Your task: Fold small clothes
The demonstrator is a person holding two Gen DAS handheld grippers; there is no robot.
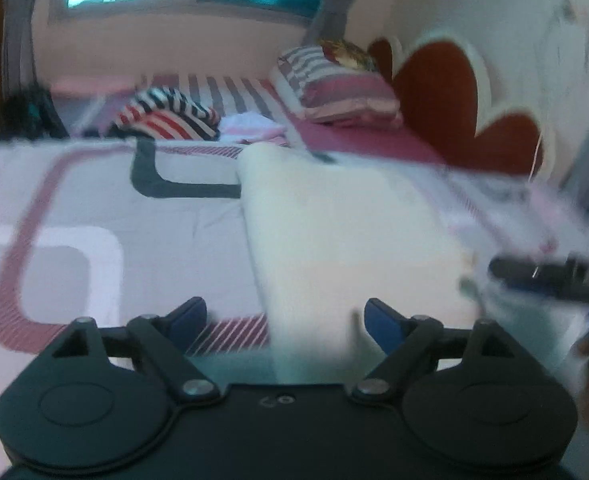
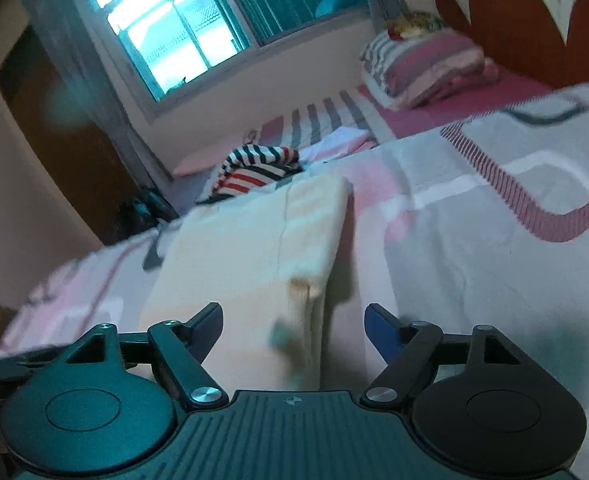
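You are holding the left gripper (image 1: 285, 320) low over the bed (image 1: 94, 208), its jaws standing wide apart with nothing between them. The cream garment (image 1: 346, 232) is lying folded flat on the patterned bedsheet (image 2: 474, 208), running from just ahead of the jaws toward the far side of the bed; its near edge is sitting in front of the right-hand finger. The frame is blurring, so cloth detail is hard to read.

You are holding the right gripper (image 2: 294, 330) tilted, jaws likewise spread and empty. The cream garment (image 2: 254, 248) is lying directly ahead of it, the near corner sitting between the two fingers; contact cannot be told.

The right gripper (image 1: 550, 274) is showing at the right edge of the left view, beside the garment's near right corner.

A striped clothes pile (image 1: 170, 114) is resting near the bed's far edge, and pillows (image 2: 426, 60) are stacking up by the red headboard (image 1: 438, 92).
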